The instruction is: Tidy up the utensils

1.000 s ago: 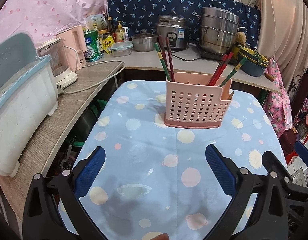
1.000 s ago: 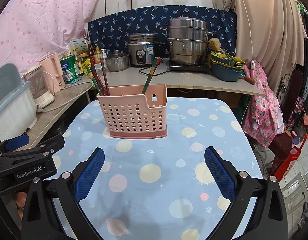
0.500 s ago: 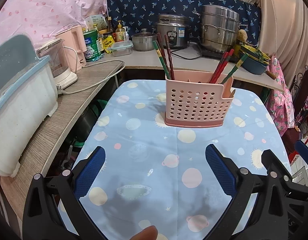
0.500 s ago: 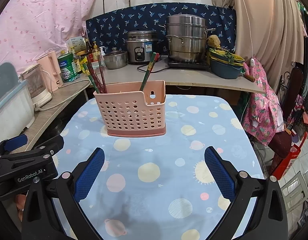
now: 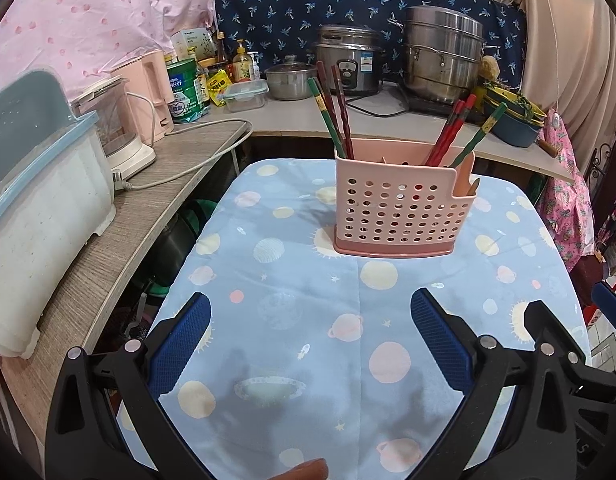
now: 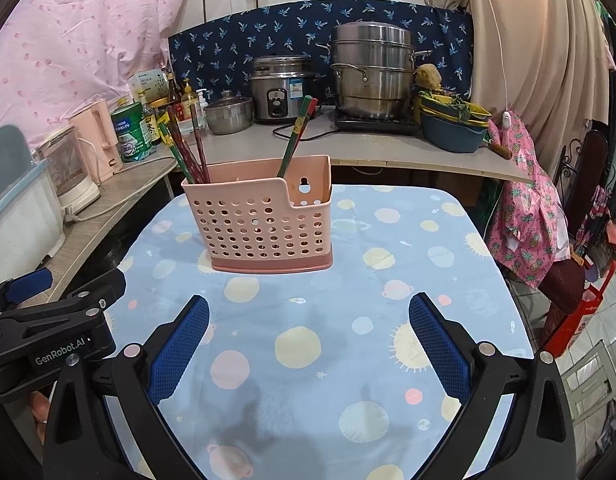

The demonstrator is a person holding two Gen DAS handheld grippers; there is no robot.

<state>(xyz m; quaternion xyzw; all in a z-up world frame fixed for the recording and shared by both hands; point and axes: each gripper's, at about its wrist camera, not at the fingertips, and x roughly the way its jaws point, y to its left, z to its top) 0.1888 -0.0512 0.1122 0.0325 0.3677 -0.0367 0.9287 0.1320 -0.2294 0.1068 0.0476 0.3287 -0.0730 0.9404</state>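
Both grippers, left (image 5: 309,334) and right (image 6: 308,332), are held wide and empty low in frame; the pink perforated plastic utensil holder (image 5: 393,210), chopsticks upright inside, is centred on the planet-print desk (image 5: 308,320), probably sorted.

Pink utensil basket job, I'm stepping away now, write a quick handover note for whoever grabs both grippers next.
Left gripper: open, holding nothing, above the tablecloth short of the basket.
Right gripper: open, holding nothing, also back from the basket.
Pink utensil basket: upright on the table, toward its far side.
Chopsticks: one bunch leans in the basket's left end, another in its right end.
Done: all chopsticks in view stand in the basket; no loose utensils show on the cloth.
Left: nothing obvious from these views; check outside the frame for stray utensils.
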